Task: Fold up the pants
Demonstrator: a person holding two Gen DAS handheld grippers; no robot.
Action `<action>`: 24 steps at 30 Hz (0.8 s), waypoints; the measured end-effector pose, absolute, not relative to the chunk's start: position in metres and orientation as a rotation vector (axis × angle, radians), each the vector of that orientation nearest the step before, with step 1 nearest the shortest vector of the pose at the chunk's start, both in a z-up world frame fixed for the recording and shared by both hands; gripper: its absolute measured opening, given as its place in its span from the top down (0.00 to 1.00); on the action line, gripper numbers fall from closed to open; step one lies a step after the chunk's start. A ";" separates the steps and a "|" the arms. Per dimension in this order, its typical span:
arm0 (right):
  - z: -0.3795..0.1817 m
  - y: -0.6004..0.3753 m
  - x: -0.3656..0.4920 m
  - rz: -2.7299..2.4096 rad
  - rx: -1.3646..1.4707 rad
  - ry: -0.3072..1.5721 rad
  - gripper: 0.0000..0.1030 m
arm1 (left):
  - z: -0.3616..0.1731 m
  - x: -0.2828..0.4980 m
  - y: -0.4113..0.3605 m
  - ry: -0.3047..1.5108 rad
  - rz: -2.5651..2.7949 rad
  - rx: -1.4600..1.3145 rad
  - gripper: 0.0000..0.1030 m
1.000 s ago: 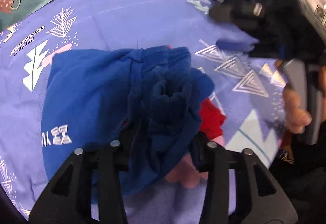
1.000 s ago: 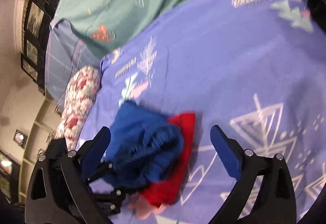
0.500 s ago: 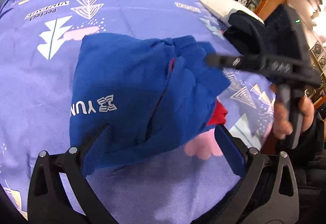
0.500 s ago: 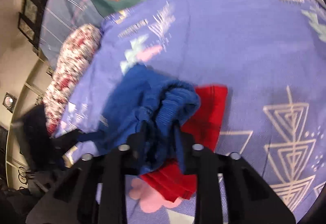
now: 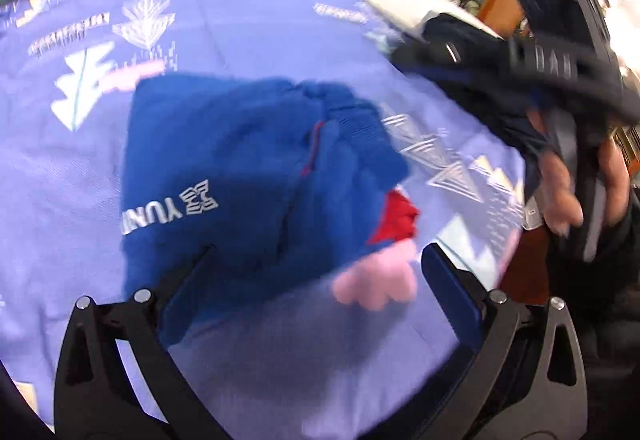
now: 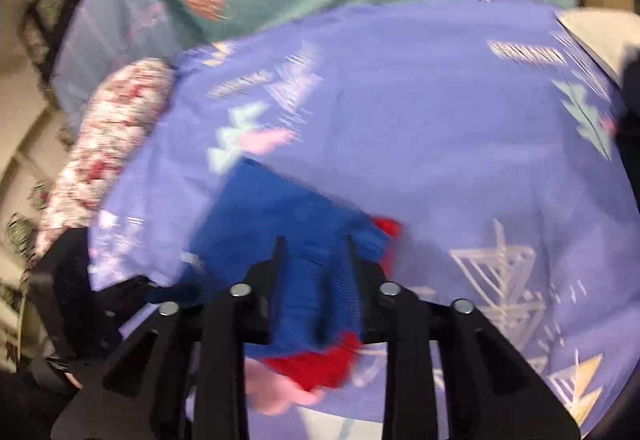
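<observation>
Purple patterned bedspread (image 5: 248,36) carries the bunched blue pants (image 5: 248,176), red lining peeking out, edges smeared by blur. Left tool (image 5: 316,280) gapes wide, empty. Right tool (image 6: 312,260) straddles a fold, jaws opening; pad contact is unclear.

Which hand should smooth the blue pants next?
Probably the left gripper: its fingers are wide open right at the pants. The right gripper is opening, with cloth between its fingers.
</observation>
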State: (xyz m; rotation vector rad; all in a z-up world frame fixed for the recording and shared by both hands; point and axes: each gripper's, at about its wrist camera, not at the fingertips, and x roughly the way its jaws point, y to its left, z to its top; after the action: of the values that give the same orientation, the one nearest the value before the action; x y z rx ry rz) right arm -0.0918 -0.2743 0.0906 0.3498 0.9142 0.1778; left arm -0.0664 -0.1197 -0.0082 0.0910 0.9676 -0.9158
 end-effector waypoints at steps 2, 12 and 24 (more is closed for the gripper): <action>0.103 -0.257 -0.079 0.258 0.319 0.904 0.52 | -0.009 -0.069 -0.110 0.961 -0.879 0.108 0.02; 0.024 -0.270 -0.044 0.197 0.389 1.158 0.47 | -0.043 -0.064 -0.103 1.072 -0.871 0.106 0.02; -0.019 -0.183 0.066 0.304 0.353 1.319 0.43 | -0.052 -0.082 -0.115 1.028 -0.843 0.226 0.02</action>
State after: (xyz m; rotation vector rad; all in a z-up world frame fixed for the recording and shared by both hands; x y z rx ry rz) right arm 0.0658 -0.1829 -0.0188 0.3535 1.3187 0.3037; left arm -0.0822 -0.1147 -0.0522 0.2255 1.0277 -0.8429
